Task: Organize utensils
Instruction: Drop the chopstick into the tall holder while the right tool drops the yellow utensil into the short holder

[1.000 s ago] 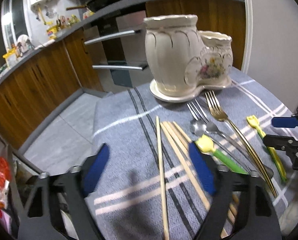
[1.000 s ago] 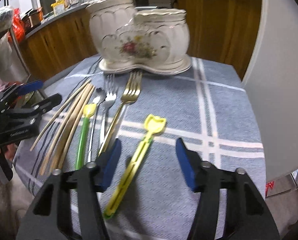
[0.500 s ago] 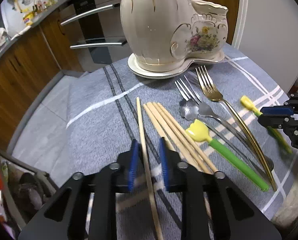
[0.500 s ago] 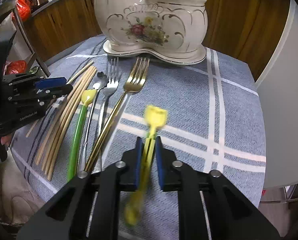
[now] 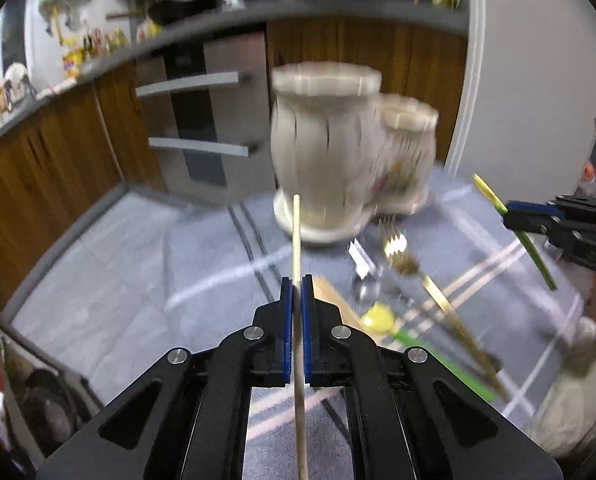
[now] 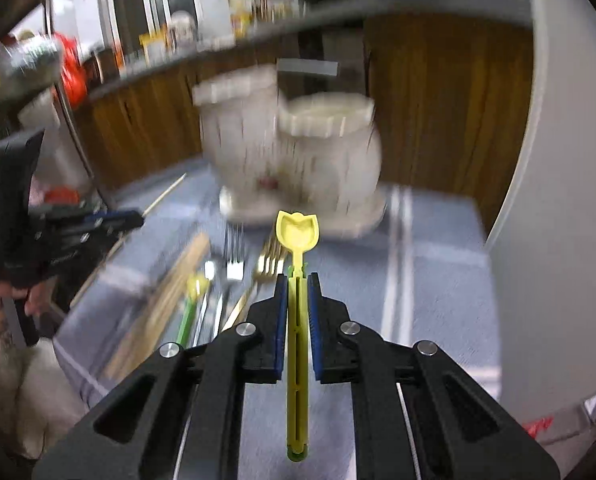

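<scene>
My left gripper (image 5: 297, 285) is shut on a single wooden chopstick (image 5: 297, 236), lifted off the cloth and pointing toward the cream ceramic utensil holder (image 5: 330, 152). My right gripper (image 6: 297, 280) is shut on the handle of a yellow plastic spoon (image 6: 298, 232), its bowl held up in front of the holder (image 6: 298, 160). On the blue-grey cloth (image 5: 202, 248) lie several more chopsticks (image 6: 170, 292), a green-handled yellow spoon (image 5: 382, 318), a gold fork (image 5: 402, 260) and silver cutlery (image 6: 234, 268). Each gripper also shows at the edge of the other's view.
The table (image 6: 438, 280) stands beside a white wall (image 6: 558, 160) on the right. Wooden kitchen cabinets (image 5: 38, 168) and an oven front (image 5: 202, 120) lie beyond its far edge. A person's hand (image 6: 2, 304) holds the left tool. Both views are blurred by motion.
Both grippers closed from wide open, the left on a chopstick, the right on the yellow spoon. Both then rose off the cloth with their utensils, tilting up toward the holder.
</scene>
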### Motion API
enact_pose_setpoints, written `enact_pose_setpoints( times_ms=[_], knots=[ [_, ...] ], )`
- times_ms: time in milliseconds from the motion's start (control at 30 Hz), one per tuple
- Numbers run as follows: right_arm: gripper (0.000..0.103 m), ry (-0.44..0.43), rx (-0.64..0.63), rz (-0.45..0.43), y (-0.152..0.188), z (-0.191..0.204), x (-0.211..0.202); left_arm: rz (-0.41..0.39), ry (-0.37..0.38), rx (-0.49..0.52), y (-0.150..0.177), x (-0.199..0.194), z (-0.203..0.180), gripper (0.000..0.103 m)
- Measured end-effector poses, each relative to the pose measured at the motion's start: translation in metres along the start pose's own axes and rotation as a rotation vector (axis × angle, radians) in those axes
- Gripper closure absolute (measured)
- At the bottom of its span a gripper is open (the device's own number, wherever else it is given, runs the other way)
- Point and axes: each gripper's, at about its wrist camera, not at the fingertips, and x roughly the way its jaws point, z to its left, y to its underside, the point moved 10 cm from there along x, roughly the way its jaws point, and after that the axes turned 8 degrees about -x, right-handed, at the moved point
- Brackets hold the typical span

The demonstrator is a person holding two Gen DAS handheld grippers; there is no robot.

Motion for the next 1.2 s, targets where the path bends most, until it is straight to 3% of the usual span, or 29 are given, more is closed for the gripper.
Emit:
enact_pose_setpoints(
  times_ms=[100,167,233,367,533,633,700,867,1067,1200],
  knots=[
    [0.093,0.019,0.001,-0.15,-0.034,-0.011,-0.01,-0.104,0.06,-0.025,-0.029,-0.028,-0.008,0.098],
    [0.093,0.013,0.023,-0.202,-0.057,-0.013,-0.005,-0.184,0.104,-0.052,-0.055,-0.042,-0.014,0.098],
    [0.093,-0.012,0.069,-0.244,-0.08,-0.023,0.006,-0.257,0.126,-0.063,-0.087,-0.045,-0.022,0.098],
    [0.093,-0.045,0.153,-0.332,-0.122,-0.039,0.035,-0.33,0.147,-0.1,-0.139,-0.029,-0.037,0.098],
    [0.093,-0.029,0.219,-0.373,-0.147,-0.056,0.069,-0.405,0.083,-0.135,-0.193,0.001,-0.039,0.098],
    [0.093,-0.001,0.238,-0.378,-0.152,-0.065,0.088,-0.43,0.098,-0.179,-0.213,0.015,-0.036,0.098],
    [0.093,0.016,0.242,-0.377,-0.151,-0.068,0.1,-0.476,0.06,-0.186,-0.224,0.022,-0.032,0.098],
    [0.093,0.071,0.214,-0.361,-0.139,-0.068,0.119,-0.552,-0.058,-0.157,-0.229,0.041,-0.021,0.098],
    [0.093,0.093,0.137,-0.32,-0.12,-0.057,0.111,-0.505,-0.017,-0.137,-0.195,0.038,-0.021,0.098],
    [0.093,0.115,0.096,-0.265,-0.106,-0.047,0.099,-0.431,-0.013,-0.127,-0.162,0.031,-0.021,0.098]
  ],
)
